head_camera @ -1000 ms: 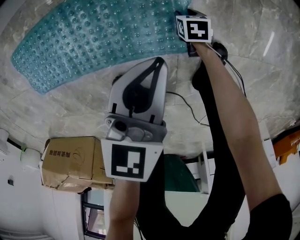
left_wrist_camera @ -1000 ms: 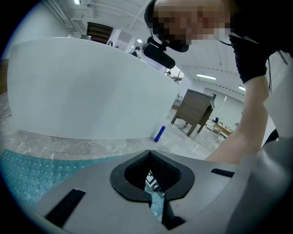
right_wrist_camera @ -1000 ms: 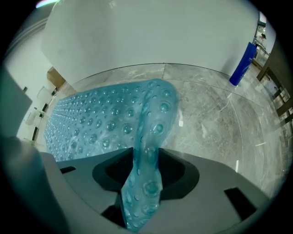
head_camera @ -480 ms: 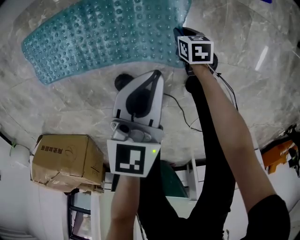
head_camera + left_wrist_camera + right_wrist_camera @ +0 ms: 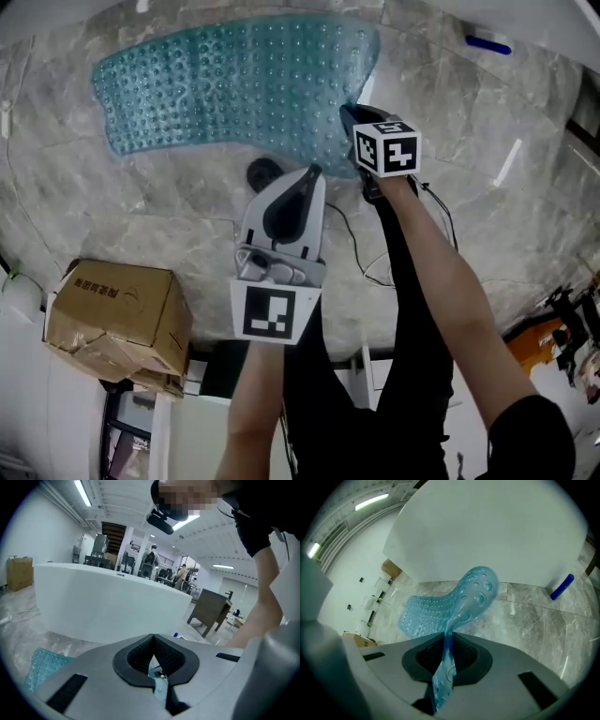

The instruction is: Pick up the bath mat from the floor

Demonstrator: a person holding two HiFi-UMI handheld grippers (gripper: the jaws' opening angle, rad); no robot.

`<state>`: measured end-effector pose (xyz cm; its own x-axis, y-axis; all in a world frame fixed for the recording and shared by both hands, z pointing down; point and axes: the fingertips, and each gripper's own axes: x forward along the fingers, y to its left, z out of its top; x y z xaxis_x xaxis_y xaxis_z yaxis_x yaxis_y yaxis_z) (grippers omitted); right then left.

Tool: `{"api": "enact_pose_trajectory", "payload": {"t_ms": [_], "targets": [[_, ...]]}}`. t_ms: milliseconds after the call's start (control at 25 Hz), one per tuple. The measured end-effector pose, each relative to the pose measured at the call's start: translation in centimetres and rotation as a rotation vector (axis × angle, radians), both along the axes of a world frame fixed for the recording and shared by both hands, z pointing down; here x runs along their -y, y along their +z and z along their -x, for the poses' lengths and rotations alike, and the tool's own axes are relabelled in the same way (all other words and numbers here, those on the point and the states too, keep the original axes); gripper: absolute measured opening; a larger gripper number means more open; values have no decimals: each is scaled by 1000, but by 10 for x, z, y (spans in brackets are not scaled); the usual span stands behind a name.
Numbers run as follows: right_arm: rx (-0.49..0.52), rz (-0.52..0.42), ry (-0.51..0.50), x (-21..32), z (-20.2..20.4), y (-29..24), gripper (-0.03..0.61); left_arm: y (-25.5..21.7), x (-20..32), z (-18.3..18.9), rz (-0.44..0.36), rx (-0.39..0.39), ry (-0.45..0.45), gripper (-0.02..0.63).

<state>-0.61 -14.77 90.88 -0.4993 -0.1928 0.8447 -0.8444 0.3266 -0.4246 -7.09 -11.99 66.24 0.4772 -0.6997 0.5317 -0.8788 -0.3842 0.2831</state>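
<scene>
On the marble floor beside a white tub, the right gripper is closing its jaws on the bath mat edge, while the left gripper has its jaws together.

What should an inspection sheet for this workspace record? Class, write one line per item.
Surface: grey marble-look floor.
Job's things: teal bath mat, mostly flat, one edge lifted.
Clutter: cardboard box; small blue object.
Grippers: right gripper closing, pads pressing the lifted edge; left gripper shut, empty.
Cables: black cable on the floor beside the right arm.
Surroundings: white bathtub, dark cabinet.
</scene>
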Motion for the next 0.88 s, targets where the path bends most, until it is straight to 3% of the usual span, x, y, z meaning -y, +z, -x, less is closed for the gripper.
{"api": "enact_pose_trajectory", "payload": {"t_ms": [360, 560, 880], "targets": [[84, -19, -65, -11, 36, -158, 38, -129, -11, 45, -95, 1, -153, 12], [95, -31, -82, -13, 41, -237, 37, -203, -17, 68, -142, -36, -244, 12], [70, -49, -84, -30, 59, -351, 37, -318, -40, 107, -219, -28, -199, 12]]}}
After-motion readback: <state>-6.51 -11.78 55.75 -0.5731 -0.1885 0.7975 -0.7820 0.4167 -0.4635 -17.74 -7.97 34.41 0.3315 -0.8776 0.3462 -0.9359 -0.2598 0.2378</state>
